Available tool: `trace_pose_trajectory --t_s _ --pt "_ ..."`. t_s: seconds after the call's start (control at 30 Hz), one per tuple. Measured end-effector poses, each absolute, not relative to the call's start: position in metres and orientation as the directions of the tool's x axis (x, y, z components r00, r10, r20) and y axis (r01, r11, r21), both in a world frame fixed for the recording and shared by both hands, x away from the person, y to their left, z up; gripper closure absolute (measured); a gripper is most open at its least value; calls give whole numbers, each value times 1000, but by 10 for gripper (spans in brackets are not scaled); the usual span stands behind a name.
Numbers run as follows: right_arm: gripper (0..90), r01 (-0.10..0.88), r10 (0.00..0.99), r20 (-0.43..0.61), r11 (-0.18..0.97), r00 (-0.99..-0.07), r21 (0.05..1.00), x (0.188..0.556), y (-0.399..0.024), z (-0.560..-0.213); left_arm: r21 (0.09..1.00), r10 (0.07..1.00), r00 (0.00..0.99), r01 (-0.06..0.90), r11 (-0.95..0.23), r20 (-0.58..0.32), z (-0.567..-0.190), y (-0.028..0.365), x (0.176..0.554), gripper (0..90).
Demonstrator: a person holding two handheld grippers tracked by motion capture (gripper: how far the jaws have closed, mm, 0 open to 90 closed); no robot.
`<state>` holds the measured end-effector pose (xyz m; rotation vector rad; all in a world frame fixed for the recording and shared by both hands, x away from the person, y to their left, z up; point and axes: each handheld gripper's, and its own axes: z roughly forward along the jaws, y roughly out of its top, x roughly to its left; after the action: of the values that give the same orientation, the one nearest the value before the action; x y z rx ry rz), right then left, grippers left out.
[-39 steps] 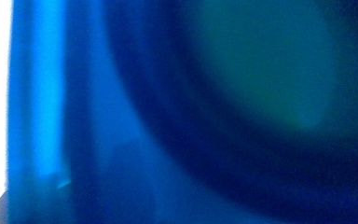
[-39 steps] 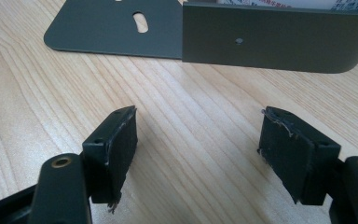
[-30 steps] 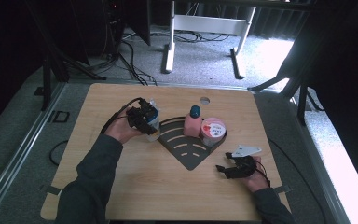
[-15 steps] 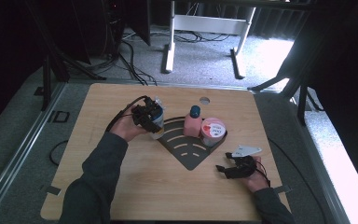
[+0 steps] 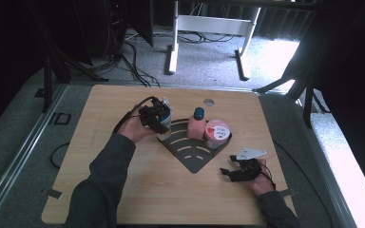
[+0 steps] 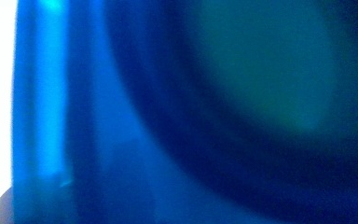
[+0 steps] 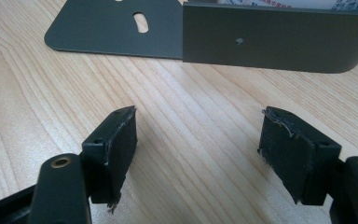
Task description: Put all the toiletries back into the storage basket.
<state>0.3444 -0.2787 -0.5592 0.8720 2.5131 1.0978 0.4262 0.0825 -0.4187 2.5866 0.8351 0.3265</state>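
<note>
A: What's the left tool (image 5: 158,118) got?

B: In the high view it is clenched around a white bottle with a blue cap (image 5: 165,124), at the left edge of the dark fan-shaped rack (image 5: 193,153) on the wooden counter (image 5: 95,156). The bottle stands upright, long axis vertical, cap end up. The left gripper view is a blue blur, pressed close against something blue.

A: And what else sits on the rack?

B: A pink bottle with a dark blue cap (image 5: 196,125) stands upright at the middle, cap up. Just beside it on the right is a pink and white tub (image 5: 217,133), tilted so its lid faces up and toward the camera. The two look to be touching, though I cannot be sure.

A: The right tool (image 7: 198,140)?

B: Released. In the right gripper view its black jaws stand wide apart over bare wood with nothing between them, pointing at the rack's upright wall (image 7: 275,42). In the high view it rests low on the counter near the rack's right corner, well apart from the bottles.
</note>
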Motion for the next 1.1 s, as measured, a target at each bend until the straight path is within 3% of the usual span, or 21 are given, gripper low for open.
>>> trace_pose_trajectory --t_s 1.1 --pt "273 421 620 0 533 -785 734 345 -279 -559 439 619 784 537 -720 55 -432 66 443 558"
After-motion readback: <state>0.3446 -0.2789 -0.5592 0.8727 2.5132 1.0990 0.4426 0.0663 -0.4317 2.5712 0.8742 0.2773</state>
